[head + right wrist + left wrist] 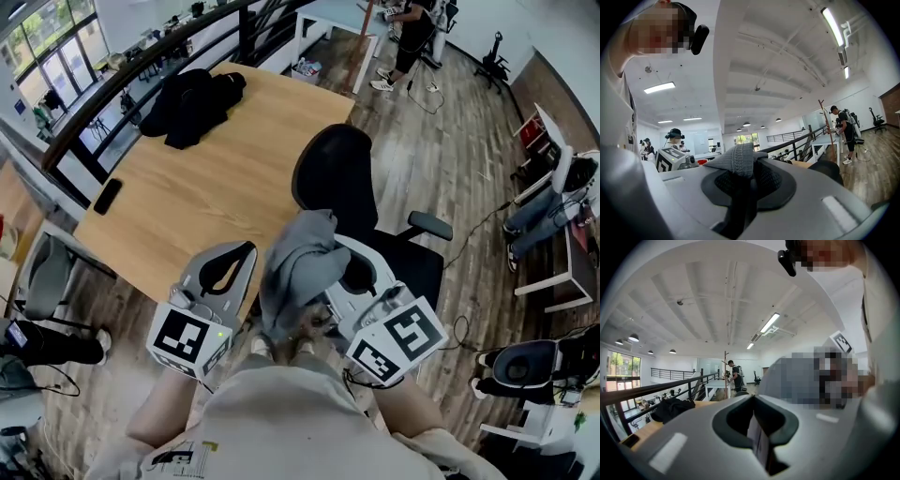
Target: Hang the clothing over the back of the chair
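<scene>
The grey knit garment (298, 267) hangs at my right gripper (361, 274), my left gripper (230, 267) just left of it. Behind them the black padded office chair (336, 176) stands at the light wooden table (234, 178)'s right edge; 1 black clothing heap (192, 103) lies on the table's far end.

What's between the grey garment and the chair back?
Nothing visible. The grey garment, clamped in the right hand-held gripper, hangs near the black chair back with only air between. The wooden table lies beyond it.
</scene>
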